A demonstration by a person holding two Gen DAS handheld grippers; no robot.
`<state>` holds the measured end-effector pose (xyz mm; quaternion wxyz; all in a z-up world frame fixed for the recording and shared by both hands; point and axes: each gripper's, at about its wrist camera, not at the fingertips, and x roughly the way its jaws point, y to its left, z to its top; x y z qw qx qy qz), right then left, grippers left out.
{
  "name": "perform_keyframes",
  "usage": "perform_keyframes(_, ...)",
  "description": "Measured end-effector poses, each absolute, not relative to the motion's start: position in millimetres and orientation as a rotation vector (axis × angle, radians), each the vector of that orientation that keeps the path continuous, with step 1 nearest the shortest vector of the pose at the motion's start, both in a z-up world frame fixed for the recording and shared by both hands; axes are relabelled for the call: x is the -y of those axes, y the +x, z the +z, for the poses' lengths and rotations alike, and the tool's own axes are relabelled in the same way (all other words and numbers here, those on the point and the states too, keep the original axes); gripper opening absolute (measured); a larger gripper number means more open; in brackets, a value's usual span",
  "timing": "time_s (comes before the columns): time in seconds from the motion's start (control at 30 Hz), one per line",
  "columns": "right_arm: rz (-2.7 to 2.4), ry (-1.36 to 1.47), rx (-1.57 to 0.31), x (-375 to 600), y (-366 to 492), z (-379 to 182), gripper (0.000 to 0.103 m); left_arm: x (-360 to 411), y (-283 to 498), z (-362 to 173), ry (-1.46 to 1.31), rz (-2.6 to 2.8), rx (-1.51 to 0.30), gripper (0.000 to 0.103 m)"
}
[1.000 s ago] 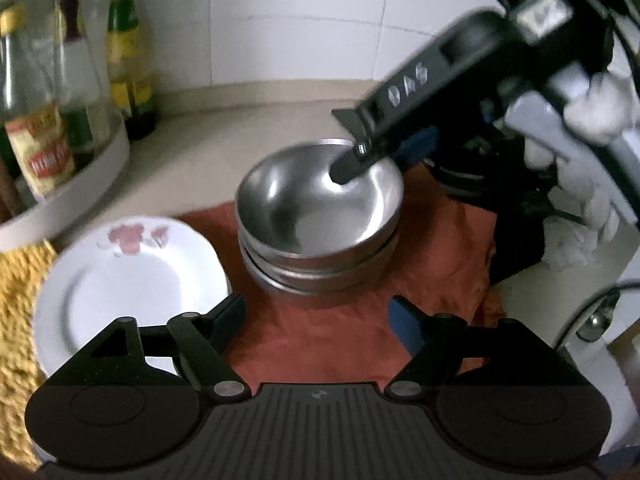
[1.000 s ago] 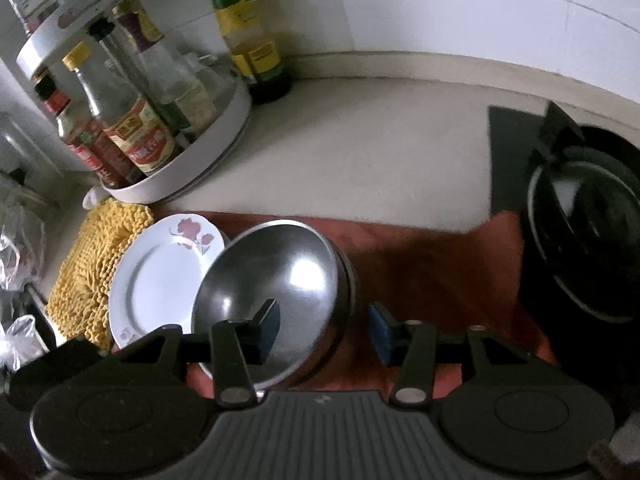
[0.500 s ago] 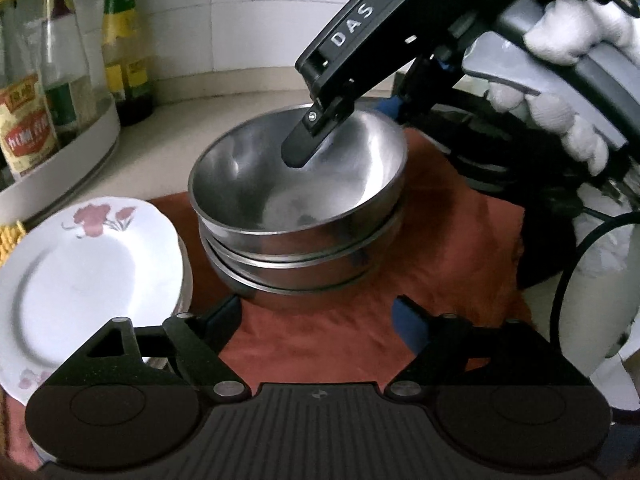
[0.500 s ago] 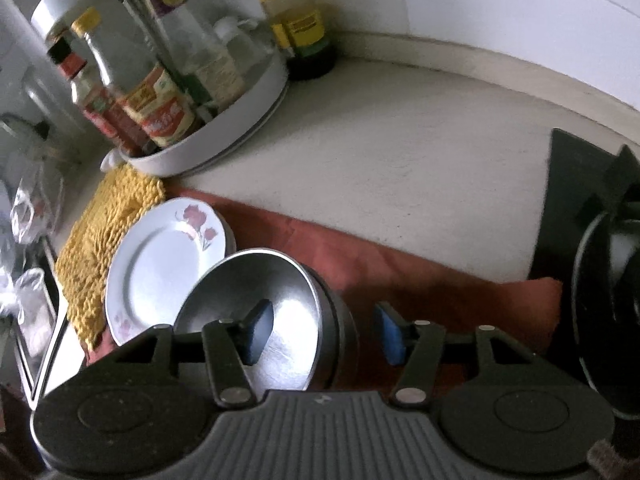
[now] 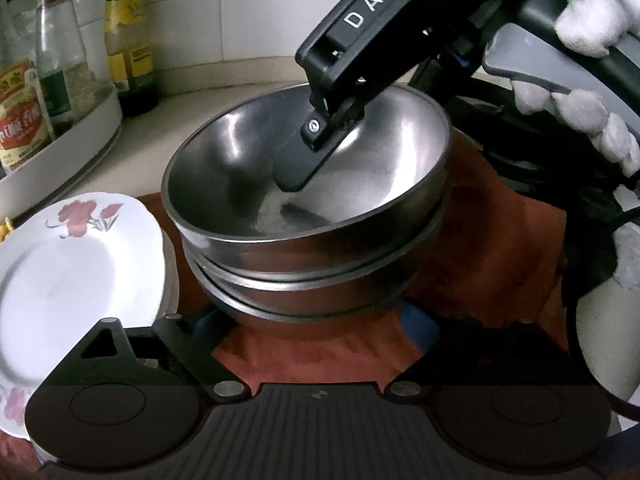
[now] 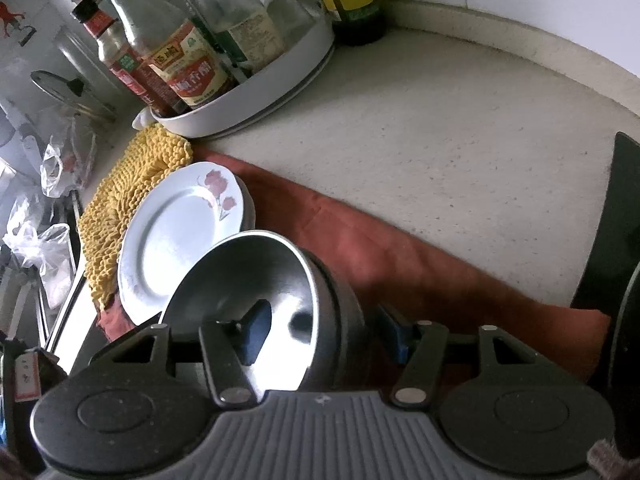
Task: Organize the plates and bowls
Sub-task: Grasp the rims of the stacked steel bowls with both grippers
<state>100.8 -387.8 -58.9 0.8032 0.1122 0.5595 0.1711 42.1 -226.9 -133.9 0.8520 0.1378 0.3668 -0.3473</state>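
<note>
A stack of steel bowls stands on a rust-red cloth. My left gripper is open, with a finger on each side of the stack's base. My right gripper is open and straddles the far wall of the stack; one finger hangs inside the top bowl, the other is outside the rim. A stack of white flowered plates sits left of the bowls, and also shows in the right wrist view.
A white turntable tray of sauce bottles stands at the back left. A yellow shaggy mat lies beside the plates. A black stove and pan are at the right. Pale counter lies behind the cloth.
My left gripper has moved in close until its fingers flank the bowl stack. My right gripper has lowered over the bowls' far rim, one finger deeper inside.
</note>
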Motion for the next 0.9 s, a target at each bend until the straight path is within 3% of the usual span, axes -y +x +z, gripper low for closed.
perform_keyframes(0.7,0.477,0.354,-1.253,398,114,-80,0.058,249,67,-139,0.284,-0.648,-0.749,0.103)
perform_keyframes(0.9,0.504,0.351,-1.233,399,111,-82,0.064,253,63,-141,0.272,-0.608,-0.728,0.103)
